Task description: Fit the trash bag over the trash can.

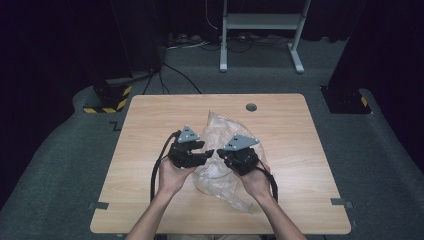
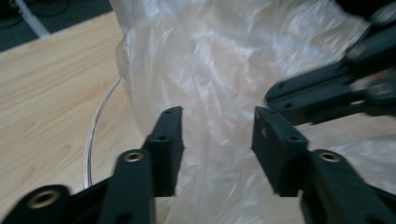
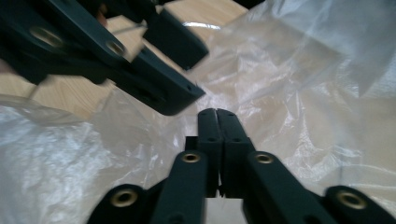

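A crumpled clear plastic bag (image 1: 220, 131) lies in the middle of the wooden table (image 1: 150, 115). Both grippers hover over its near half, tips almost meeting. My left gripper (image 1: 207, 149) is open, and between its spread jaws I see the bag (image 2: 210, 70). My right gripper (image 3: 217, 113) is shut, its jaws pressed flat together just above the bag (image 3: 299, 93). Whether film is caught between them I cannot tell. The right gripper (image 2: 273, 95) also reaches in from the right of the left gripper view. The left gripper (image 3: 201, 74) crosses the top left of the right gripper view.
A round grommet hole (image 1: 251, 107) sits near the table's far edge. Behind the table stand a white metal frame (image 1: 262, 22) and a yellow-black striped base (image 1: 107, 102), with cables on the grey floor. Bare wood runs along both sides of the bag.
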